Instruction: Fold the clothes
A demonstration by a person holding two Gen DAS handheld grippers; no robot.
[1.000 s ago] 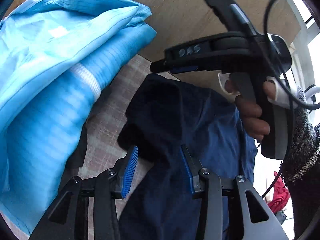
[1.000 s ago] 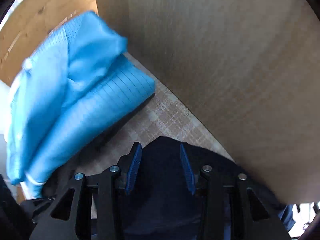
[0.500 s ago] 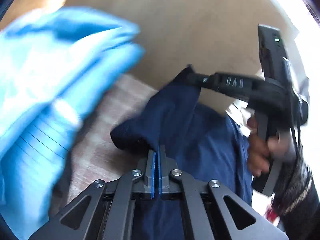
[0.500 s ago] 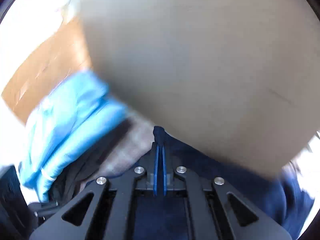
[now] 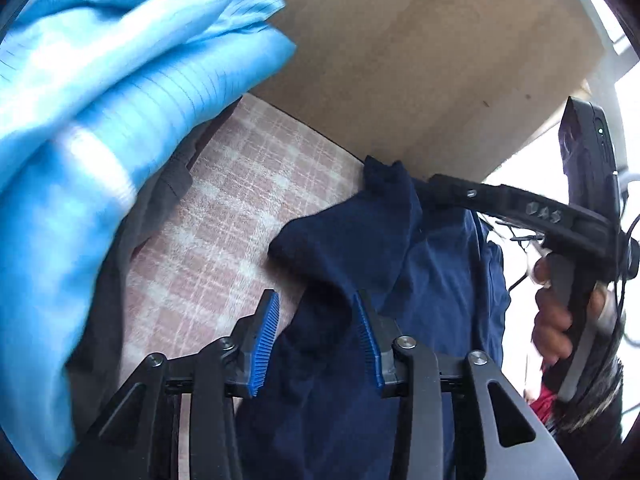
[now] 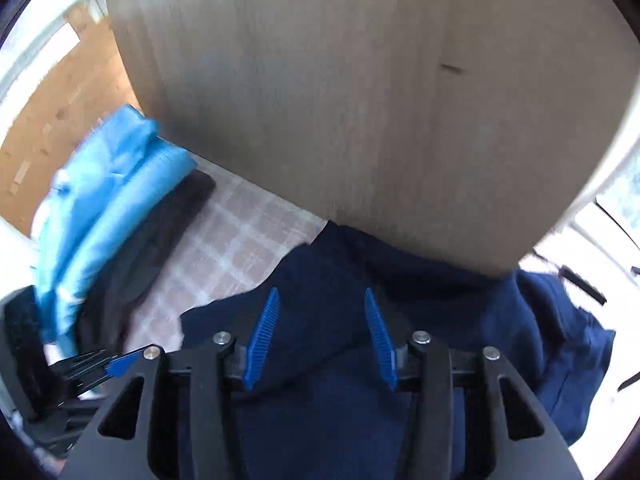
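Now both tongs, left and right, gape wide, having let go the navy garment pinched half a second ago. It lies bunched on the checked bench against the wooden panel, beside folded light-blue clothes. Likely one fold laid.

Navy garment: crumpled on checked cloth, under the spread left gripper. Light blue garment left of it; right gripper at its far corner, grip unclear.
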